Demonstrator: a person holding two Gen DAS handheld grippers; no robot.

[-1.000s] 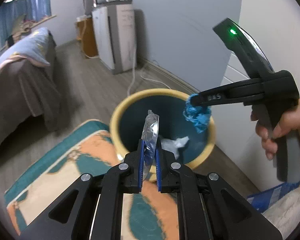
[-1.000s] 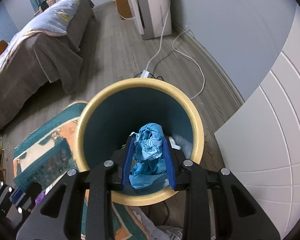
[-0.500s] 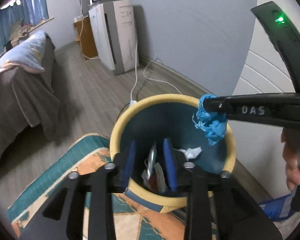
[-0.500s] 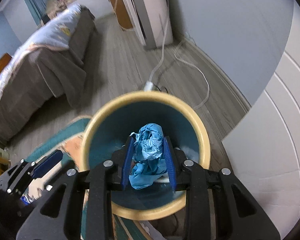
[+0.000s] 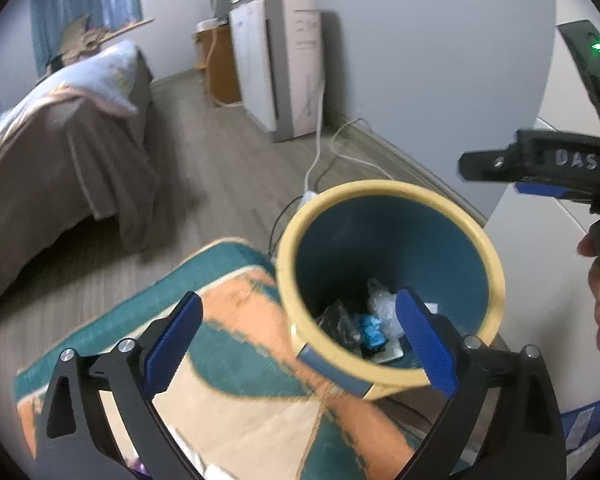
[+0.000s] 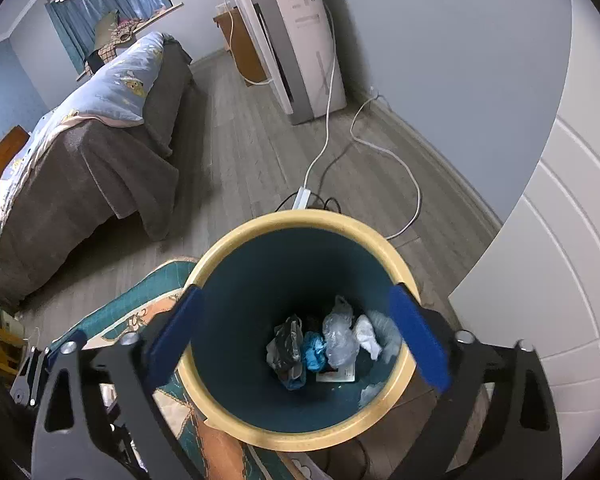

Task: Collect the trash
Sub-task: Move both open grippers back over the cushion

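Left wrist view: the left gripper (image 5: 300, 332) stood spread wide with nothing between its blue pads (image 5: 172, 340). A second ago it was clamped on a silvery foil wrapper above the trash bin (image 5: 388, 188); half a second ago the wrapper was already slipping out between the parting pads. The wrapper could no longer be picked out with certainty among the litter at the bin's bottom. The right gripper (image 5: 496, 172) hovered above the bin's far-right rim, with no blue wad hanging from it as there had been half a second ago. From this side angle its opening could not be judged.

Right wrist view: the right gripper (image 6: 296, 332) was fully spread and empty, its pads (image 6: 416, 340) flanking the bin's mouth from directly above. The crumpled blue paper (image 6: 314, 350) that it had been gripping now lay on the bin floor, between a dark crumpled wrapper (image 6: 286, 340) and a clear plastic bag (image 6: 338, 338), with white tissue (image 6: 366, 336) beside that. The patterned rug (image 6: 140, 304) lay on the bin's left, a white power strip (image 6: 302, 197) just behind it.

Judgement: both pieces were released into the bin, so this drop looked complete. Both tools were free to go for further litter, if any remained; none was clearly identifiable on the rug in these views.
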